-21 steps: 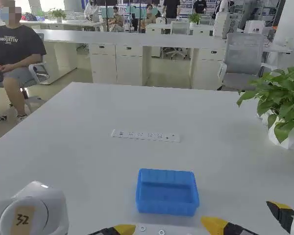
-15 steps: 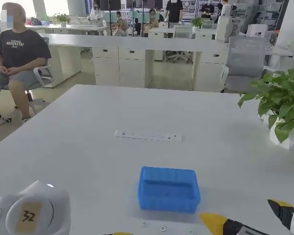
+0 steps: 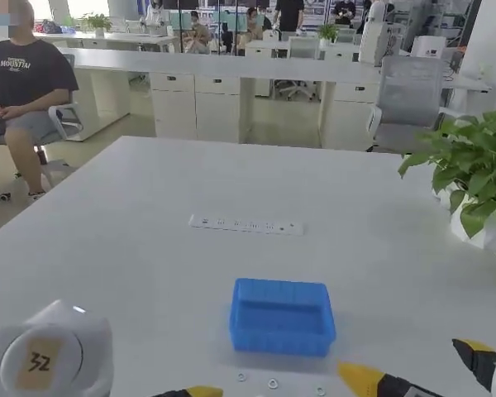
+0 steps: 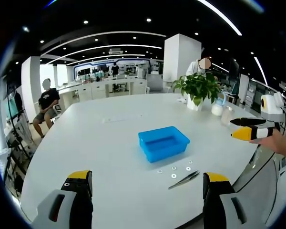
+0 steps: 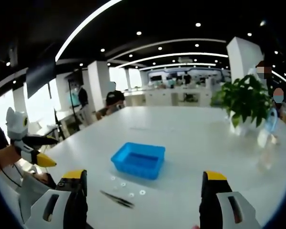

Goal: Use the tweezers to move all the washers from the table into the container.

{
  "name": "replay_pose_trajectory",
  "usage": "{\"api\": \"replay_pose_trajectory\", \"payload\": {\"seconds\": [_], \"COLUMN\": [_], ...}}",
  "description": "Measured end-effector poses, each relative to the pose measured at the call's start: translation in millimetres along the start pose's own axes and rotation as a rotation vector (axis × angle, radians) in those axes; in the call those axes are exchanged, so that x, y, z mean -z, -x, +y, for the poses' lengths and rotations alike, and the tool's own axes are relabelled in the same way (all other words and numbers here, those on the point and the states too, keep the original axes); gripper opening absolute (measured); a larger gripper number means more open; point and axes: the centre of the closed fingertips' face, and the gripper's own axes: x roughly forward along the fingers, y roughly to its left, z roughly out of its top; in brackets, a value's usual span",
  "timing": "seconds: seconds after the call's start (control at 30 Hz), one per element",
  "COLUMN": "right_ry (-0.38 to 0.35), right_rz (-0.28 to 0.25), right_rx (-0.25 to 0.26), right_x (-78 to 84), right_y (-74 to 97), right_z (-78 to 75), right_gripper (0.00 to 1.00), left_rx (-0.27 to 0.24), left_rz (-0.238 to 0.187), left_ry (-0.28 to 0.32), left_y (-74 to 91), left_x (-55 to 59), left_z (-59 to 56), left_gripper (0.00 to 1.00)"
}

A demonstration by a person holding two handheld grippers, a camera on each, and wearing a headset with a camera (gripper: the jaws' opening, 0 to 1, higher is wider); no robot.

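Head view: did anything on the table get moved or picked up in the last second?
Nothing visibly moved, and nothing was taken hold of or let go; the slight shifts come from the headset camera. The blue container and the washers in front of it lie where they were. The left gripper and the right gripper are open and hold nothing.

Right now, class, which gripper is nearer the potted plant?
Right. The right gripper hangs at near right, on the side of the potted plant; the left gripper is at near left.
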Motion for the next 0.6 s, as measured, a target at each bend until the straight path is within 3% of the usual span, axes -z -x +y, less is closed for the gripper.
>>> {"api": "replay_pose_trajectory", "payload": {"seconds": [0.37,0.6], "right_ry": [0.045,0.046], "right_rz": [0.040,0.059], "right_rx": [-0.010,-0.021], "right_x": [9.1,12.9], "right_y": [-4.3,-4.9], "right_z": [4.6,7.0], "right_gripper": [0.98,0.98], "left_rx": [0.010,0.027], "left_rz": [0.010,0.023], "left_ry": [-0.004,-0.014], "left_y": [-5.3,-8.2], "left_x": [4.8,7.3], "left_z": [-0.7,-7.3], "left_gripper": [0.99,0.99]}}
